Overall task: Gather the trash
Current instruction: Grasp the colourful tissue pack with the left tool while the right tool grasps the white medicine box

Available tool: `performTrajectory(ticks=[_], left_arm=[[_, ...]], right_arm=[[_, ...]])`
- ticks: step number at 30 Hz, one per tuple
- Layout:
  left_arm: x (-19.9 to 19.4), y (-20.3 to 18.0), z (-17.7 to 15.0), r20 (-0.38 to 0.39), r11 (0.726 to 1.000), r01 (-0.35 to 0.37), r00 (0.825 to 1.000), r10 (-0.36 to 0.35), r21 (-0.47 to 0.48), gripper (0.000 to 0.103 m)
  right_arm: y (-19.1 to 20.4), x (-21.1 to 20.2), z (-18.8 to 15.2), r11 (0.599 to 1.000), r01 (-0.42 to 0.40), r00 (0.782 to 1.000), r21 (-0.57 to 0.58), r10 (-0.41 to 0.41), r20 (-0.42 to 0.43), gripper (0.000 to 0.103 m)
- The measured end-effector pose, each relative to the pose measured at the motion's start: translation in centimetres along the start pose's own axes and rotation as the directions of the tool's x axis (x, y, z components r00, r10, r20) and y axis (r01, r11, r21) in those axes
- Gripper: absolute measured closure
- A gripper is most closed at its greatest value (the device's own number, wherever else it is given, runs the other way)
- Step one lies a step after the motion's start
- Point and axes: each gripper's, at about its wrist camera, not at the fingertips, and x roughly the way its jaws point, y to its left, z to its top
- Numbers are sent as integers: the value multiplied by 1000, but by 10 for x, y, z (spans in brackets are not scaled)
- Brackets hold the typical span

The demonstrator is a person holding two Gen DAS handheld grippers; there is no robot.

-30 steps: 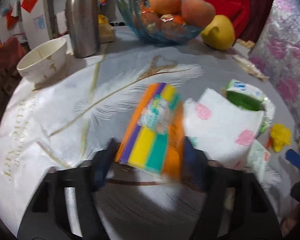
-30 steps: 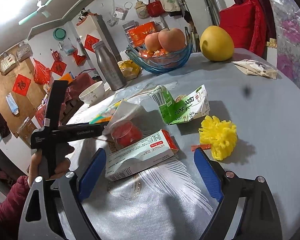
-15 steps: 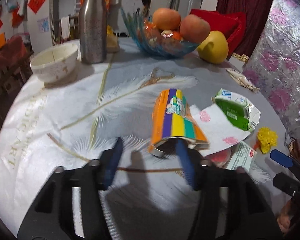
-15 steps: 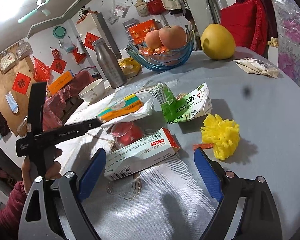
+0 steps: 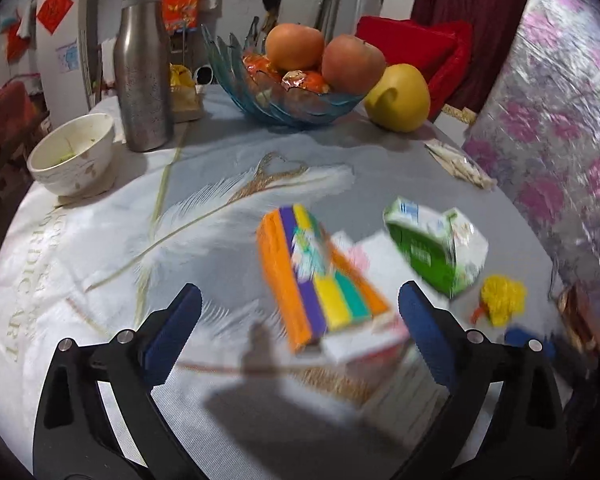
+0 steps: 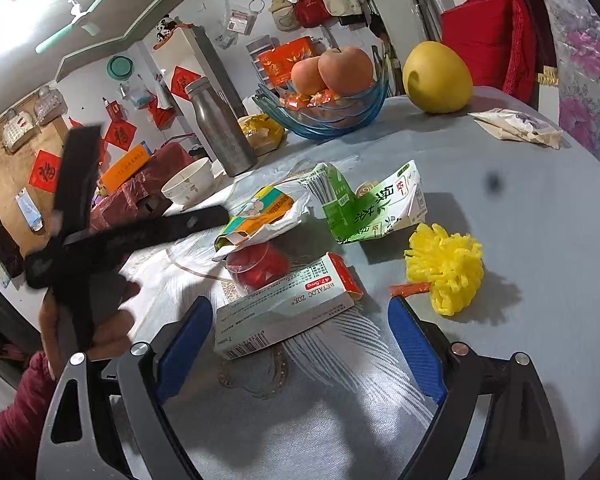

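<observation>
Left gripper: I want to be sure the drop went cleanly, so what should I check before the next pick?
1. Left gripper fingers clear of the striped orange, purple, yellow and teal packet: ok, jaws opening.
2. Packet resting on the trash pile over the white napkin: ok.
3. Right gripper open and empty: ok.
4. White medicine box with red end lying unobstructed before the right fingers: ok.
5. Packet settled and steady: cannot tell, blurred.

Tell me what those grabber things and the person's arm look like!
Each gripper is black, with two curved arms ending in blue padded fingers and small silver bolts: the left gripper and the right gripper match. From the right camera, the left one looks like a black cross-shaped handle. The sleeve is dark red.
</observation>
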Motion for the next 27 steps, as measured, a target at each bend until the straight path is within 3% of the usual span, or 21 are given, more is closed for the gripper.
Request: performTrajectory(ticks=[3, 5, 6, 7, 8, 10, 13, 23, 27], left_arm=[[25, 1, 12, -53, 999, -4, 999, 2, -46, 9], [40, 4, 13, -84, 997, 21, 996, -28, -79, 22], [46, 5, 11, -99, 995, 47, 994, -55, -85, 38], [48, 6, 9, -104, 994, 65, 992, -74, -85, 42], [46, 8, 7, -84, 993, 77, 993, -84, -88, 43], [40, 12, 5, -60, 993, 88, 994, -93, -82, 63], [26, 26, 2, -26, 985, 122, 992, -126, -122, 63], [-38, 72, -30, 91, 978, 36, 996, -18, -205, 63], [-57, 76, -52, 105, 979, -35, 993, 57, -202, 63]], right_arm=[[-2, -1, 0, 1000, -1, 1000, 9, 1, 3, 15], [-5, -1, 0, 1000, -6, 1000, 21, 6, 2, 15], [-6, -1, 0, 1000, -10, 1000, 30, 10, 0, 15], [-7, -1, 0, 999, -13, 1000, 35, 13, -1, 15], [-8, -1, 0, 999, -16, 1000, 39, 16, -3, 15], [-8, 0, 0, 999, -20, 1000, 41, 21, -6, 15], [-5, -1, 0, 999, -14, 1000, 29, 14, -2, 15], [-5, -1, 2, 1000, -12, 1000, 22, 12, 2, 15], [2, 10, 3, 1000, 10, 998, -7, -10, -61, 15]])
